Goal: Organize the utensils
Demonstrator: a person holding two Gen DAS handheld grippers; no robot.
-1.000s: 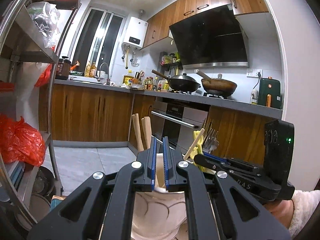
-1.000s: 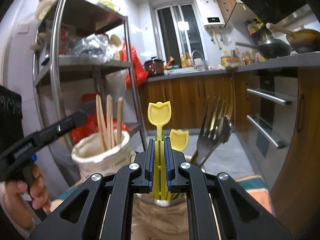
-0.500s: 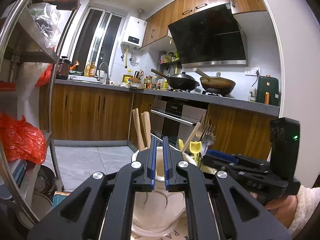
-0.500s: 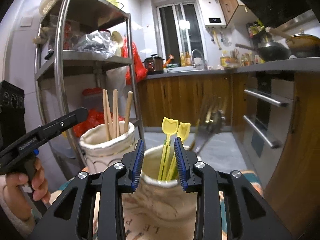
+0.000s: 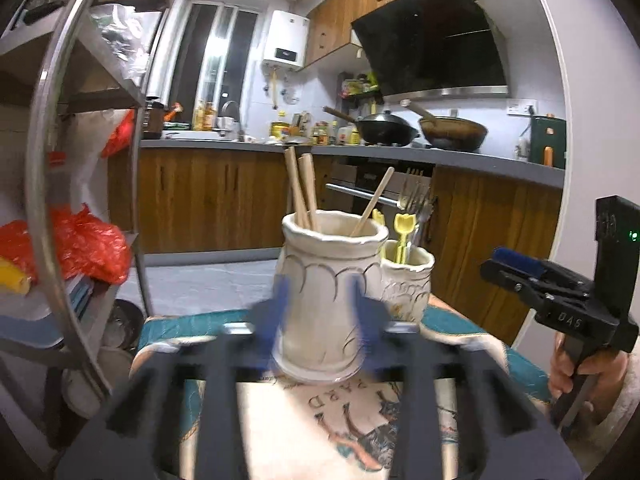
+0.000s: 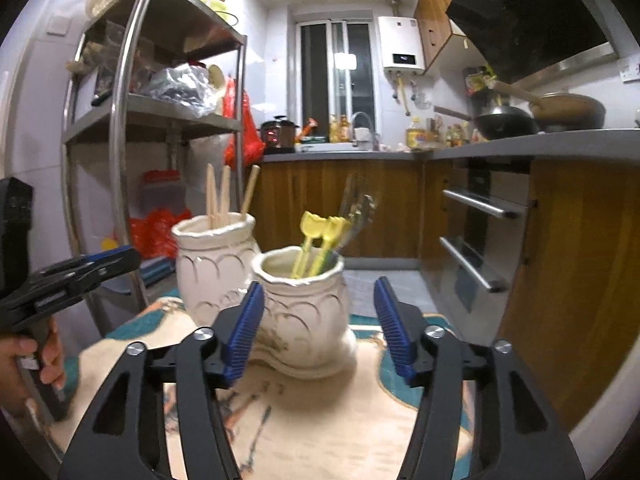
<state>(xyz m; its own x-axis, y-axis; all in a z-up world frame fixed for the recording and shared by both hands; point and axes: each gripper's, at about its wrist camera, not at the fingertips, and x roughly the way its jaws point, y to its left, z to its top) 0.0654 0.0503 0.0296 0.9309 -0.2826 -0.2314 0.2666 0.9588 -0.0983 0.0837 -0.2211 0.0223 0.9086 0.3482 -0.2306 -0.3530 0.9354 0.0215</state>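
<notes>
We find the utensils already sorted into two cream ceramic jars standing side by side on a printed cloth (image 6: 328, 432); the taller jar (image 5: 328, 300) holds the wooden chopsticks (image 5: 302, 188), and the shorter jar (image 6: 302, 312) holds two yellow tulip-topped picks (image 6: 316, 236) with some metal forks (image 6: 356, 208) behind them; we see nothing loose on the cloth, so we judge the sorting done or nearly so, with at most a tidy-up left. Our left gripper (image 5: 320, 312) is blurred, its blue pads spread either side of the taller jar and clasping nothing; our right gripper (image 6: 320, 320) sits low and level before the shorter jar, jaws wide apart and empty, the jar between them but untouched. Each tool points forward over the cloth, handles gripped from below.
</notes>
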